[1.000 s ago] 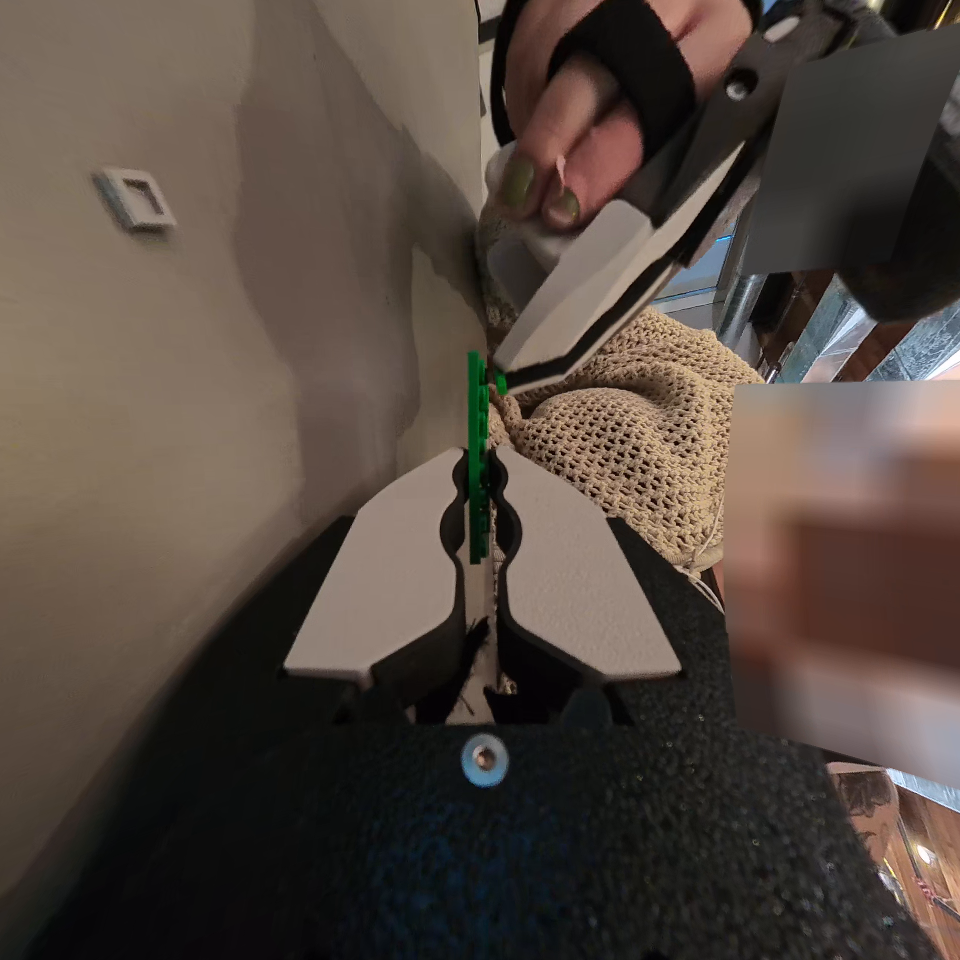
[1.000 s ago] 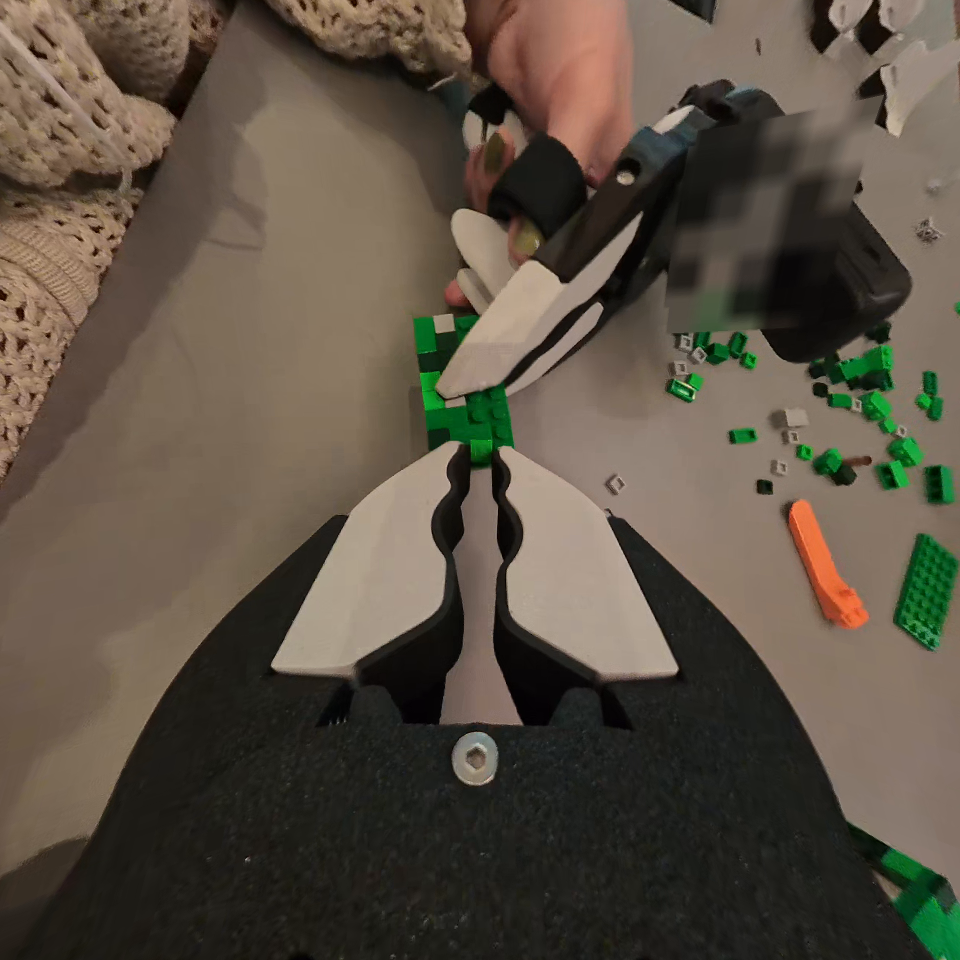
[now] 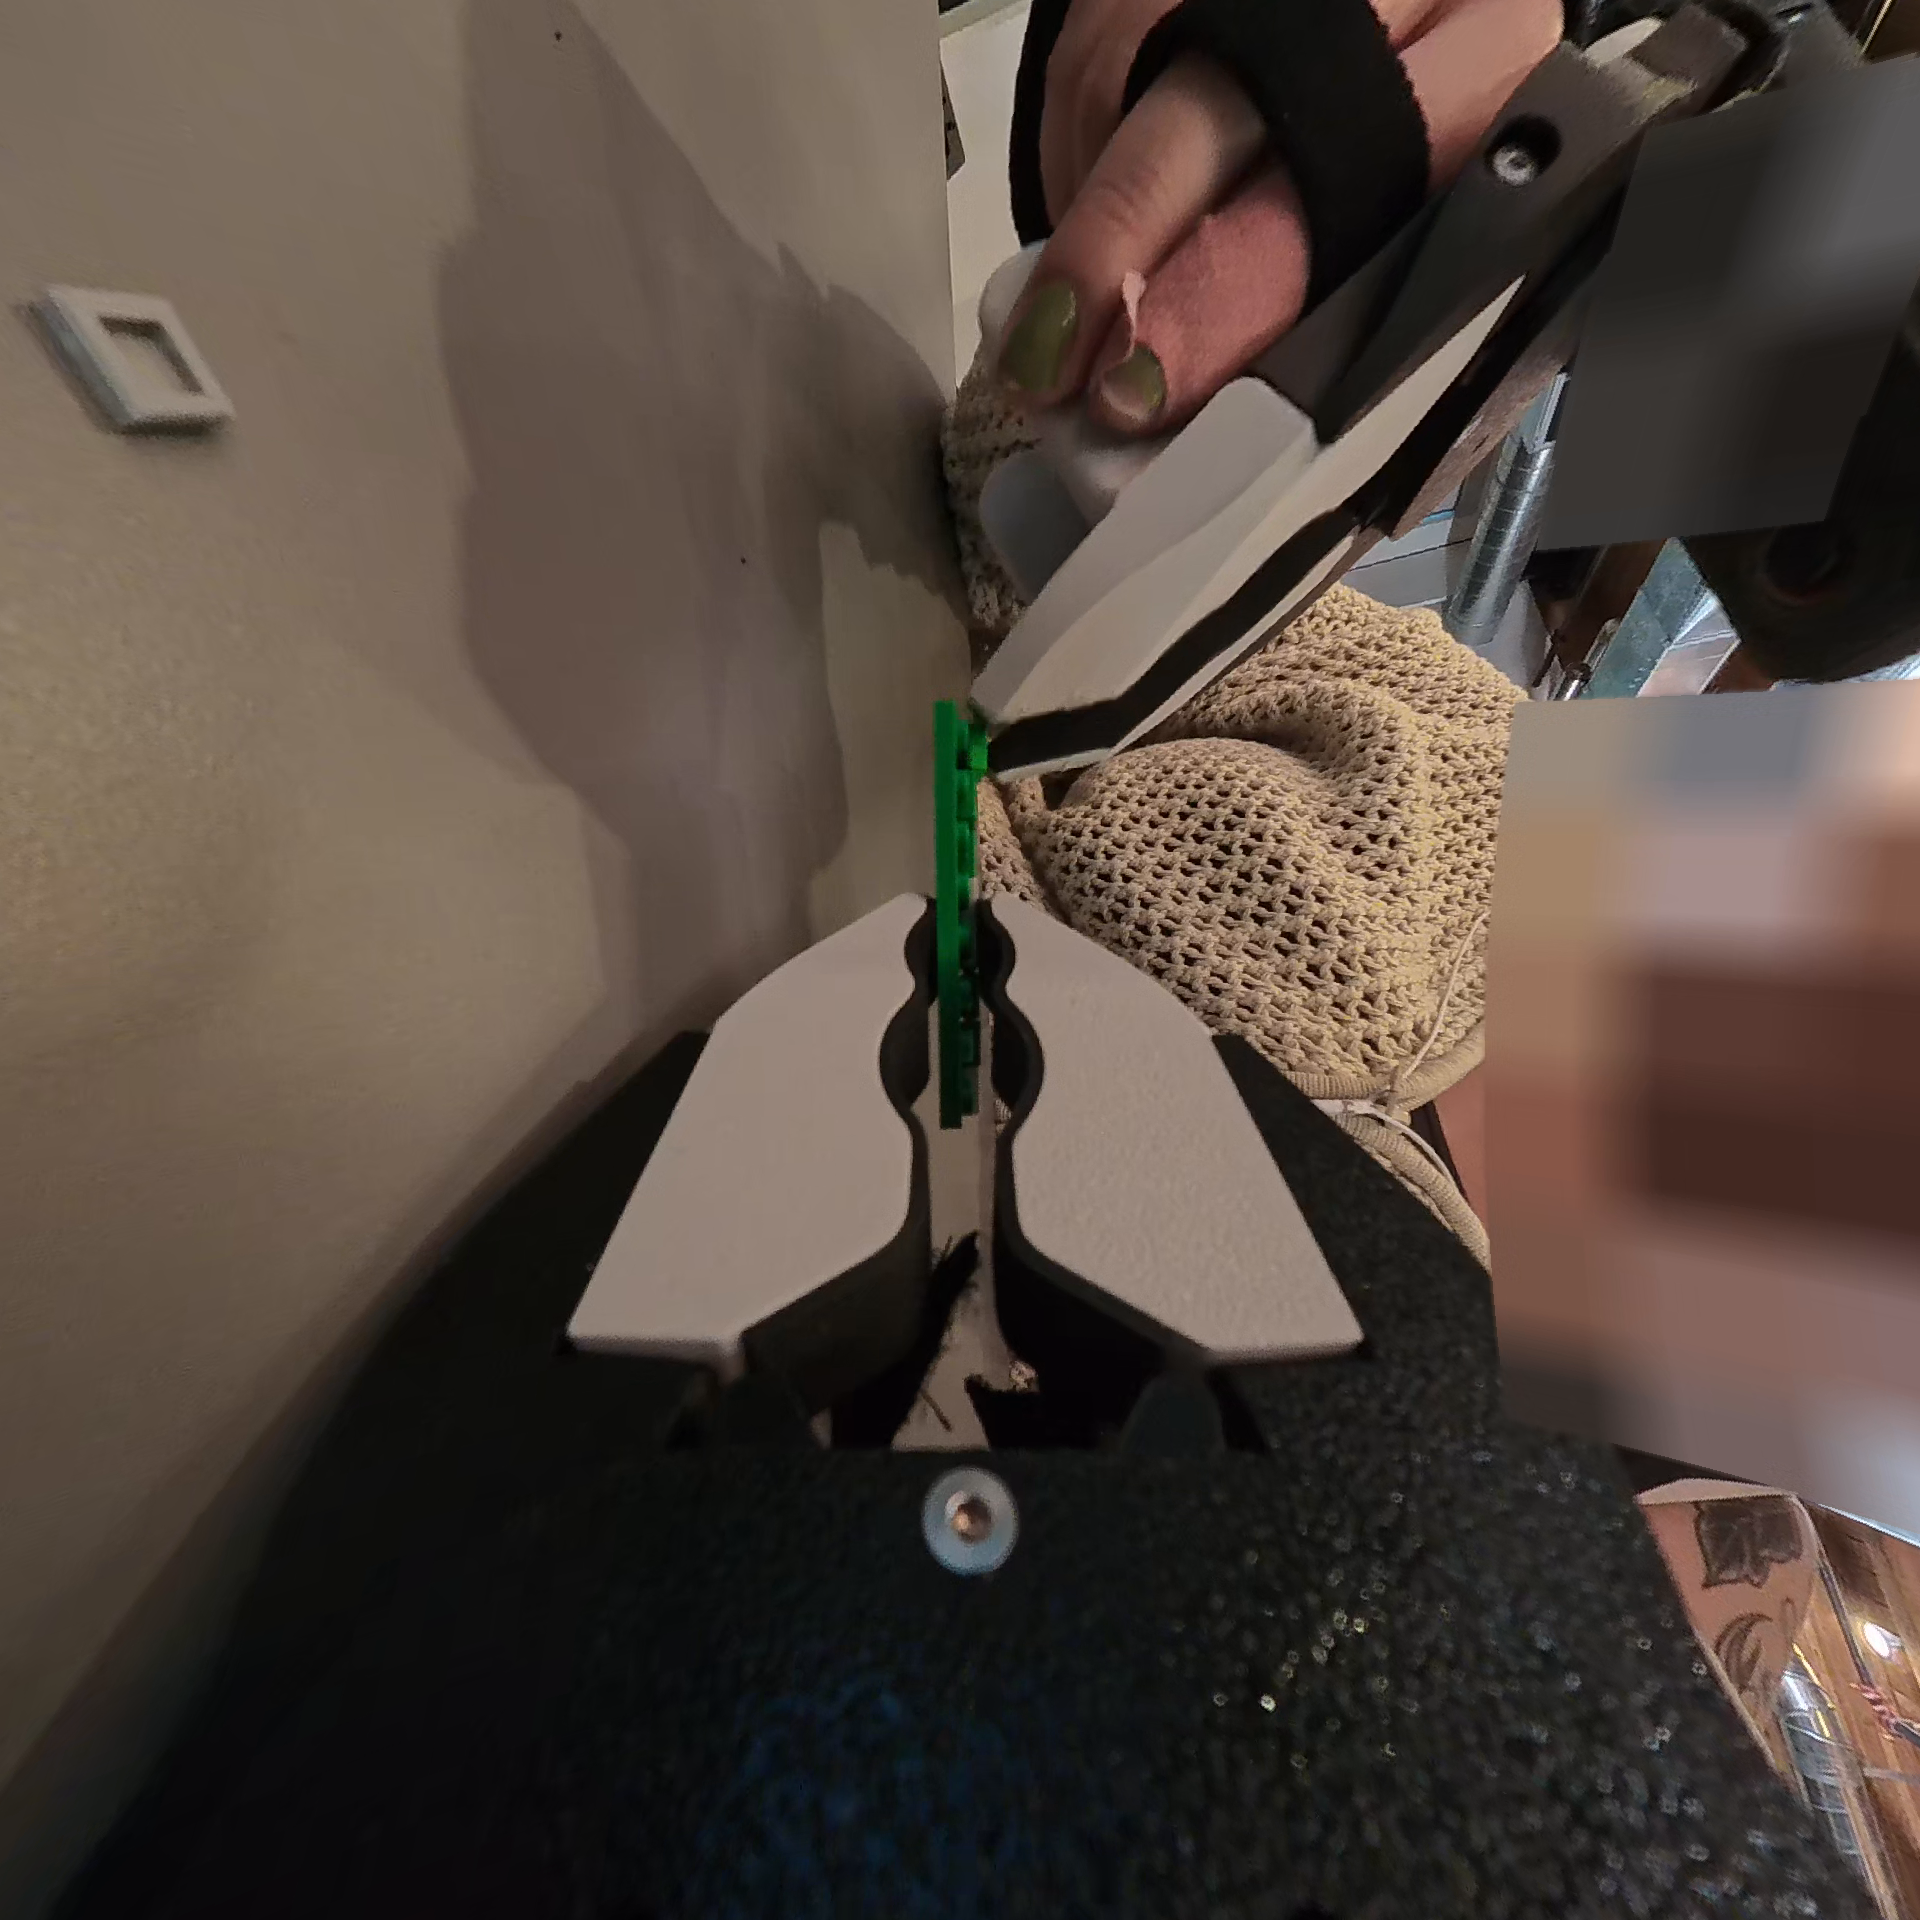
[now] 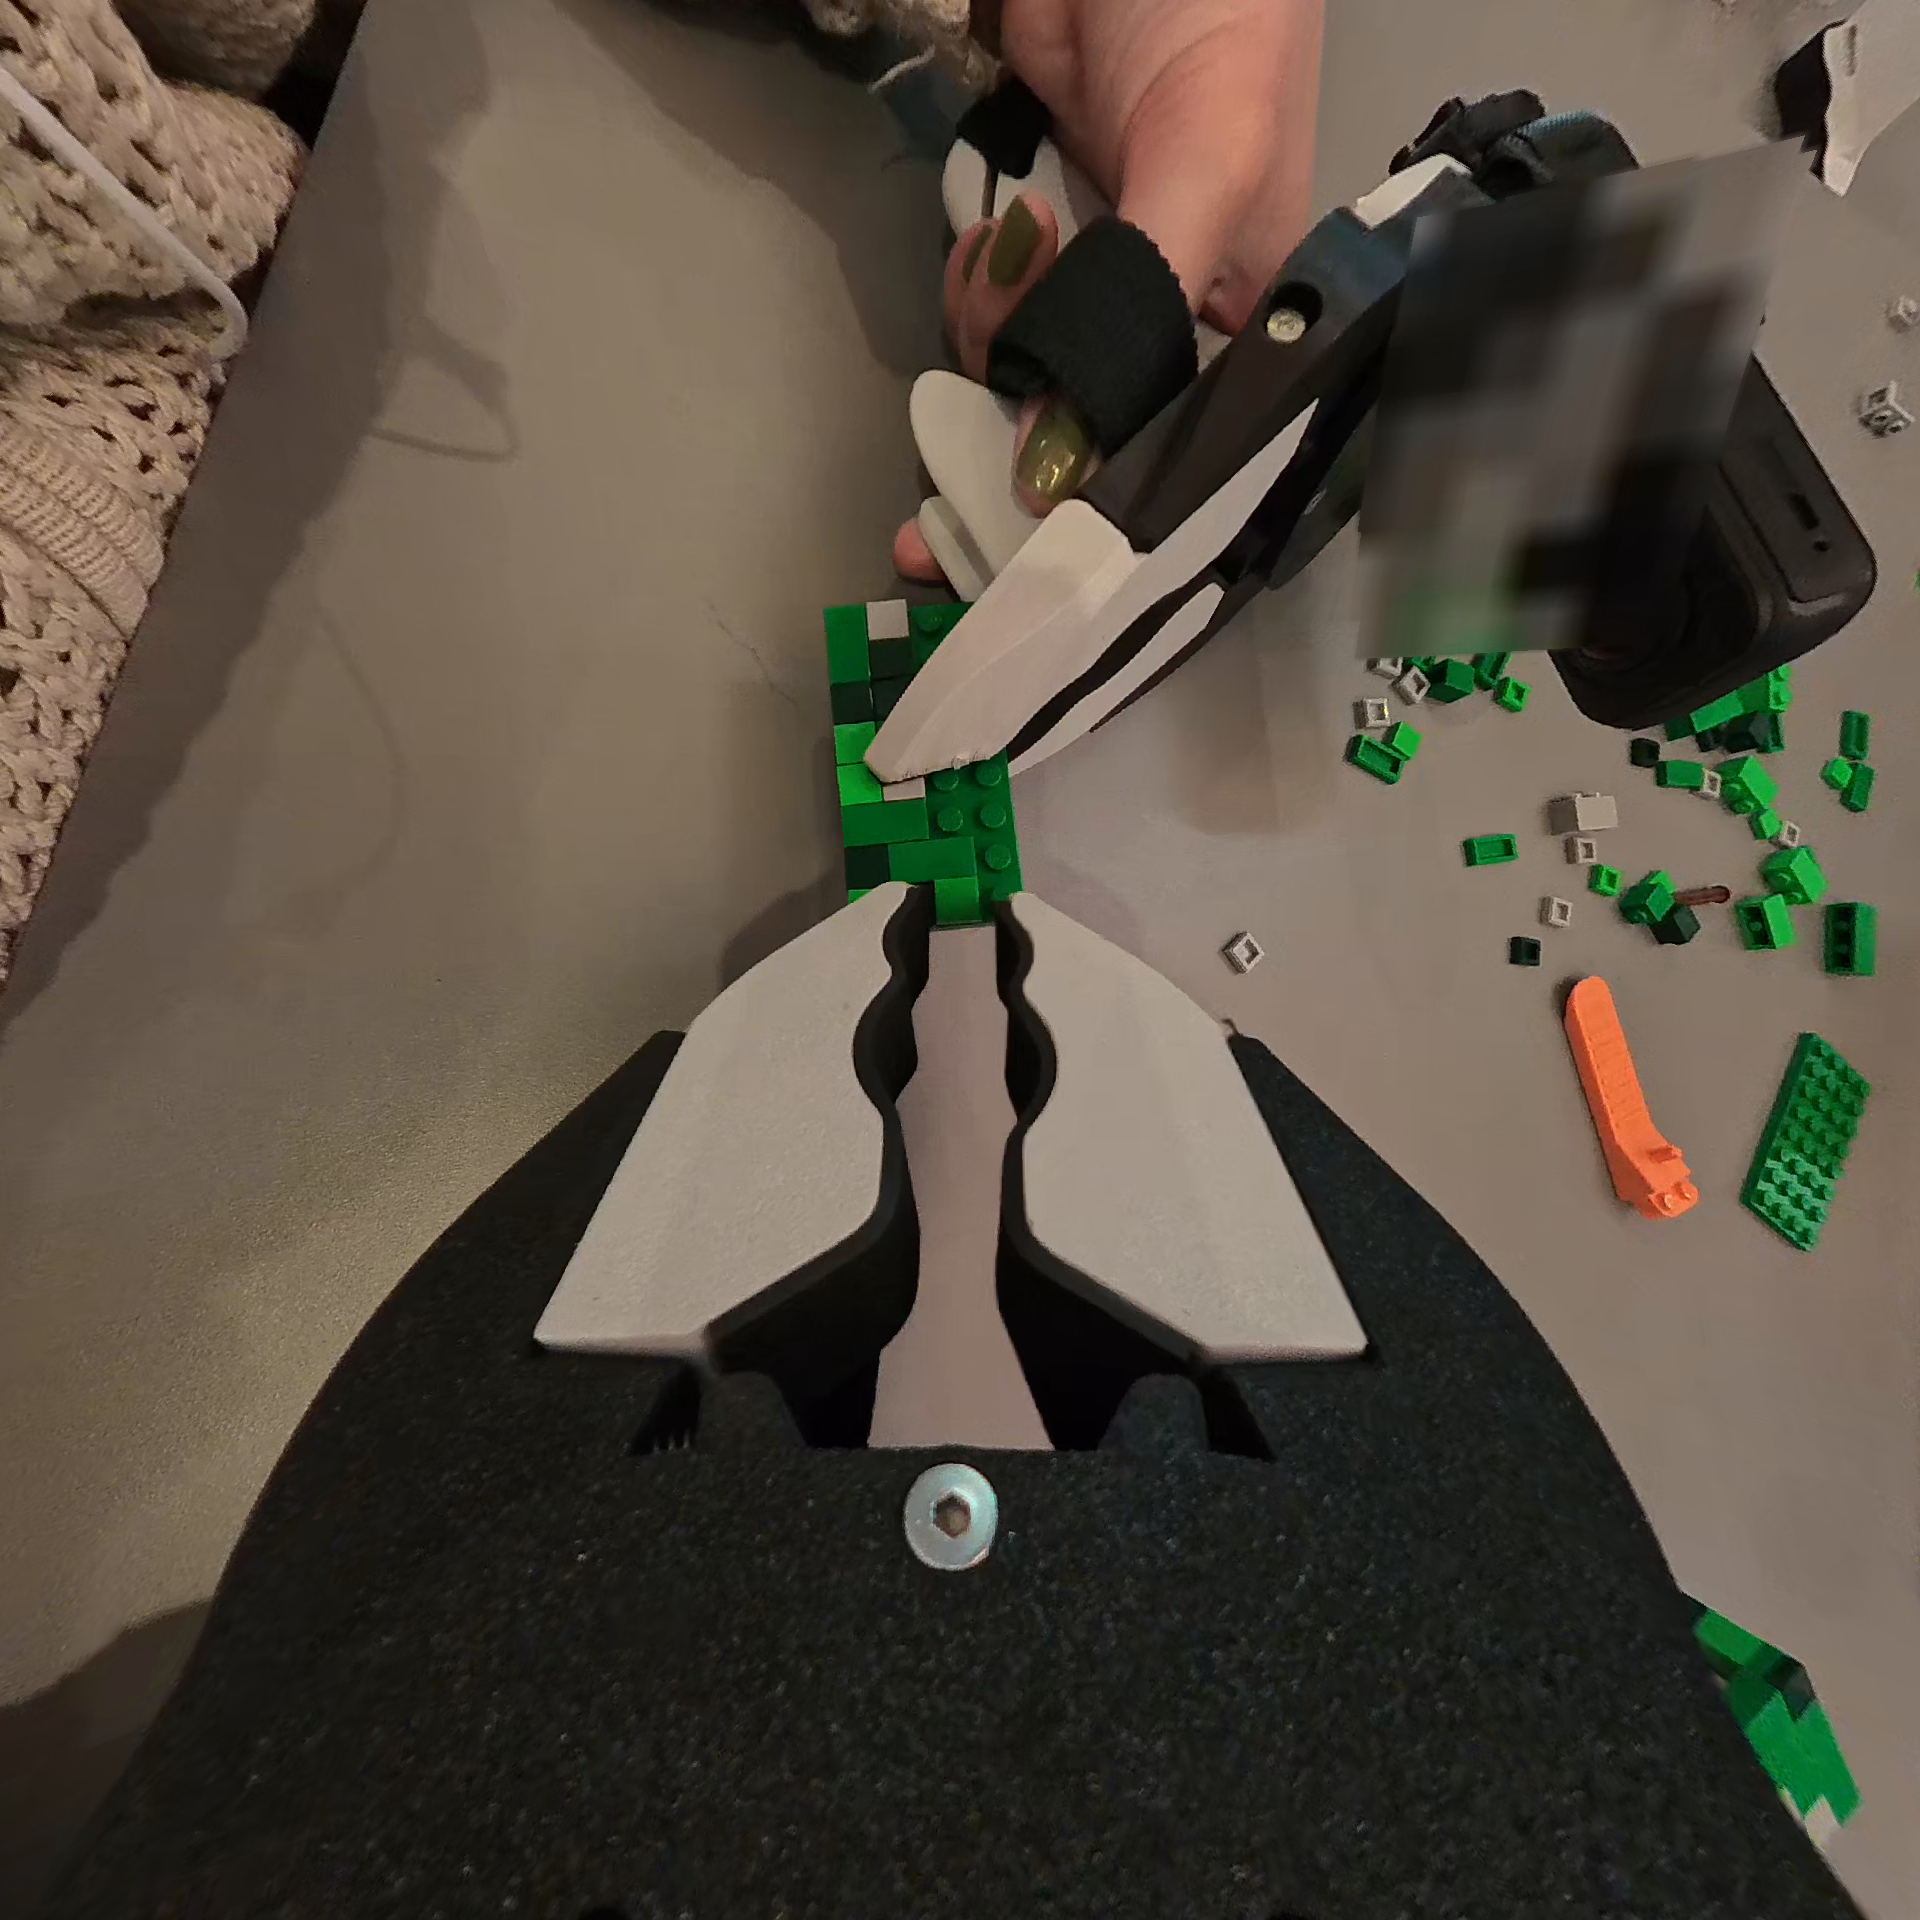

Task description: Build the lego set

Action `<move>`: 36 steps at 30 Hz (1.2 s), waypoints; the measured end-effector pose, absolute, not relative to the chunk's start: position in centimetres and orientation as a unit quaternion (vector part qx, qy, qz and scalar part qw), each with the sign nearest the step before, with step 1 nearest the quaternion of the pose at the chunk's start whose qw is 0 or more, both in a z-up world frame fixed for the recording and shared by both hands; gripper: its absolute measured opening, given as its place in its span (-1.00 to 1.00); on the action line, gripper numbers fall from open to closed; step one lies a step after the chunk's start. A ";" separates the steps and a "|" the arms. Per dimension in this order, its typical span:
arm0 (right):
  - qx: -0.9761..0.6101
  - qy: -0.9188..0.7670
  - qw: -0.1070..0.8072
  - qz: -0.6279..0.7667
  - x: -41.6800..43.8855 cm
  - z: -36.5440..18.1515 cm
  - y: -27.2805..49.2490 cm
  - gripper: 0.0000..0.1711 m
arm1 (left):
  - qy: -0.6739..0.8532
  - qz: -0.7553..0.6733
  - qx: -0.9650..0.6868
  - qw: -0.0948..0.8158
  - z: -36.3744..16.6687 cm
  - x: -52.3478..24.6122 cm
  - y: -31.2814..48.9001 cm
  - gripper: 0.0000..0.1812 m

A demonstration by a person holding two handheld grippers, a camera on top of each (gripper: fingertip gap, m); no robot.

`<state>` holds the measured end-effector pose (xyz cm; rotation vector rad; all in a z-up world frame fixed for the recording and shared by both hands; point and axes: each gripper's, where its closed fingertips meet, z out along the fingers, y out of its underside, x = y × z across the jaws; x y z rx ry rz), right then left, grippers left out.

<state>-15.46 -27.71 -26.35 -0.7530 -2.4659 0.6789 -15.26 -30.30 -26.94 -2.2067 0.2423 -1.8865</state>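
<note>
A green Lego plate [image 4: 914, 831] tiled with light and dark green and a few grey pieces sits over the grey table [image 4: 520, 727]. My left gripper [image 3: 961, 904] is shut on this plate, which shows edge-on [image 3: 951, 831] in its view. In the right wrist view the left gripper [image 4: 914, 764] reaches in from the upper right, one finger lying over the plate. My right gripper [image 4: 954, 902] is at the plate's near edge, its tips closed on a small green brick there. It also shows in the left wrist view [image 3: 987, 743], touching the plate's studded face.
Loose green and grey bricks [image 4: 1745, 769] are scattered to the right, with an orange brick separator [image 4: 1621, 1101] and a green studded plate [image 4: 1808, 1153]. Another green build [image 4: 1777, 1714] is at the bottom right. A beige knit sleeve [image 4: 94, 416] lies at the left. Less than 4 cm separates the two grippers' tips. Between my right fingertips and the orange brick separator [image 4: 1621, 1101] there is roughly 20 cm.
Almost nothing. Both grippers stay on the green plate in the same places.
</note>
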 end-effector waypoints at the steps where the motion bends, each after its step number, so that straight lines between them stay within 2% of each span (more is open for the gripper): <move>1: -0.278 -0.898 0.236 0.247 -15.4 -26.3 -27.6 -0.84 | 0.083 -0.644 -0.752 0.114 -26.9 -15.3 -30.3 -0.94; 6: -0.382 -0.828 0.234 0.337 -16.0 -24.8 -26.3 -0.68 | 0.085 -0.644 -0.752 0.118 -26.9 -15.3 -30.3 -0.94; 9: -0.503 -0.724 0.130 0.453 -16.0 -25.2 -26.3 -0.51 | 0.085 -0.644 -0.751 0.120 -26.8 -15.3 -30.3 -0.93; 12: -0.579 -0.595 0.020 0.556 -15.8 -25.4 -26.4 -0.44 | 0.086 -0.645 -0.750 0.121 -26.8 -15.3 -30.3 -0.94; 14: -0.603 -0.532 -0.037 0.594 -15.7 -25.3 -26.5 -0.45 | 0.086 -0.645 -0.749 0.122 -26.7 -15.3 -30.3 -0.93; 22: -0.619 -0.474 -0.107 0.617 -15.9 -26.1 -27.8 -0.72 | 0.088 -0.644 -0.750 0.125 -26.7 -15.3 -30.3 -0.94; 36: -0.617 -0.495 -0.099 0.604 -15.8 -26.6 -28.3 -0.82 | 0.088 -0.643 -0.750 0.126 -26.8 -15.3 -30.3 -0.93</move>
